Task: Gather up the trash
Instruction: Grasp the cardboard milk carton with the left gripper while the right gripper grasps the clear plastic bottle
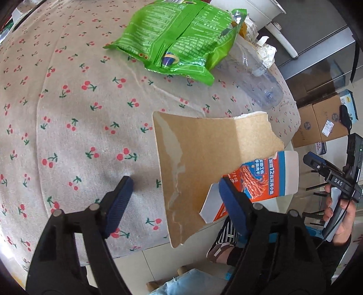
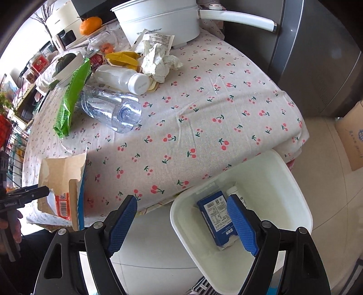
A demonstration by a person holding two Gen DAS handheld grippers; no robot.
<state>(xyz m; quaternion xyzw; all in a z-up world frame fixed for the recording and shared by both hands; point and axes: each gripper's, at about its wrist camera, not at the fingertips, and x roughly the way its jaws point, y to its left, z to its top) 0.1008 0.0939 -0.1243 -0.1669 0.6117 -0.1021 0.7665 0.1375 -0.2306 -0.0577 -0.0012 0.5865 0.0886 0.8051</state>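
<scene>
A torn, flattened cardboard snack box (image 1: 199,163) lies at the table's near edge, partly overhanging it; it also shows in the right wrist view (image 2: 61,179). My left gripper (image 1: 175,192) is open, its fingers on either side of the box's lower part. My right gripper (image 2: 181,217) is open and empty, held off the table's edge above a white bin (image 2: 292,181) on the floor. The bin holds a blue carton (image 2: 217,217) and a small white bottle (image 2: 233,190). A green snack bag (image 1: 177,38), a clear plastic bottle (image 2: 113,109), a white bottle (image 2: 122,78) and crumpled paper (image 2: 158,61) lie on the cherry-print tablecloth (image 2: 215,113).
A white electric pot (image 2: 158,20) with a long handle stands at the table's far side, next to a jar with an orange (image 2: 90,25) on it. A grey fridge (image 2: 317,56) stands to the right. Cardboard boxes (image 1: 322,120) sit on the floor.
</scene>
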